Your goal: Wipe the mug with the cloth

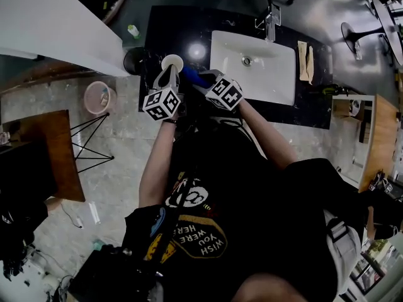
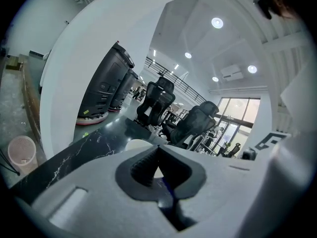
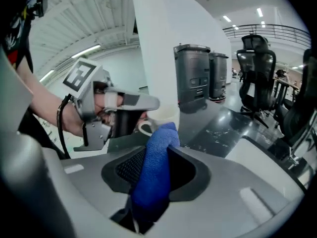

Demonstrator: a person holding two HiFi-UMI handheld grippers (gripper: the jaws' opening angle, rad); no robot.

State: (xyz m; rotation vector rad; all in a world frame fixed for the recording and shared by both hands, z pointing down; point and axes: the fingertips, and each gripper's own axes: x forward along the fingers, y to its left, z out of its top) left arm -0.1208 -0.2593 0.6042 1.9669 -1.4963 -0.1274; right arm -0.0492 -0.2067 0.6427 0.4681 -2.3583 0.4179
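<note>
On the floor off the counter's left end stands a pink wastebasket, with a dark round thing close against the counter's left edge. The counter is black with pale veins. Over its left part, near the front edge, the left gripper points away from the person and holds the white mug upright. Its jaws are drawn close together on the mug's handle, and a sliver of white shows between the pads in the left gripper view. The pictures do not show whether the mug's base rests on the counter or hangs just above it. Just to the right of the mug is the blue cloth, clamped between the jaws of the right gripper. This gripper slants in from the right and downward. In the right gripper view the cloth stands up out of the pads as a thick fold. Its upper end reaches to just beside the mug's handle, below the rim, and it is not clear whether it touches. Right of both grippers, a white rectangular sink is set into the middle of the counter, with a tap at its back edge. Between the sink and the counter's right edge lie two pale tan strips, side by side.
</note>
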